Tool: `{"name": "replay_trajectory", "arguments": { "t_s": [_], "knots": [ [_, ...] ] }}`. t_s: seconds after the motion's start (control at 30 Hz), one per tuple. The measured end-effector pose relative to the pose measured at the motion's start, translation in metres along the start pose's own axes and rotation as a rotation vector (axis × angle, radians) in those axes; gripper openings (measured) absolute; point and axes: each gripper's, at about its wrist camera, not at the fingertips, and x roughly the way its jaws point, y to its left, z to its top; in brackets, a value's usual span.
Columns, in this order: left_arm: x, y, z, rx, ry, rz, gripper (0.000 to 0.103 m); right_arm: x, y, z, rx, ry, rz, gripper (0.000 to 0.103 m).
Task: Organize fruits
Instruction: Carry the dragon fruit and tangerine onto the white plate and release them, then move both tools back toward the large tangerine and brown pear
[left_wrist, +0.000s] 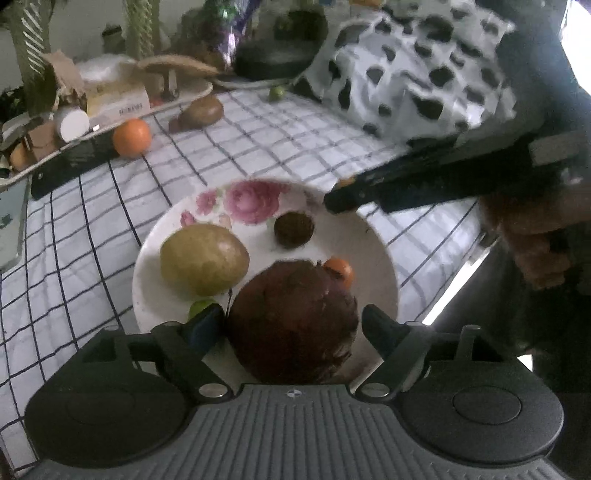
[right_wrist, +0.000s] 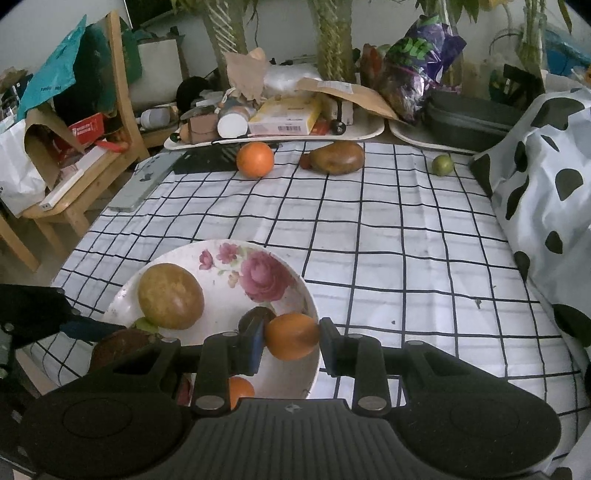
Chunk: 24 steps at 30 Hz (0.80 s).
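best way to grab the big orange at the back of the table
Take the orange across its round middle, coming from above with the claw wide. The tray edge sits close behind it and a brown fruit lies to its right.

Plate (right_wrist: 295, 280) near the cloth's (right_wrist: 388, 236) front edge; orange (right_wrist: 255, 160) and lime (right_wrist: 442, 164) far behind.

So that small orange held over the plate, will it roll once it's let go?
Probably. The small orange looks round and smooth, so it may roll downhill on the plate, likely stopping against other fruit. Its rind looks firm, so the fingers shouldn't dent it.
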Motion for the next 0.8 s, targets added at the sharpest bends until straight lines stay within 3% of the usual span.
{"name": "replay_trajectory", "arguments": {
  "t_s": [0.2,0.57,0.8],
  "knots": [
    [-0.023,0.006,-0.004,-0.053,-0.062,-0.008,0.084,-0.001,-0.004,-0.002,0.058,0.018,0.030,0.033],
    [-0.031,0.011,-0.007,-0.090,-0.083,0.047,0.084,-0.007,-0.003,-0.009,0.095,0.019,0.022,0.036],
    [-0.032,0.012,-0.005,-0.103,-0.110,0.082,0.084,-0.018,0.001,-0.013,0.066,-0.021,-0.008,0.072]
  ]
}}
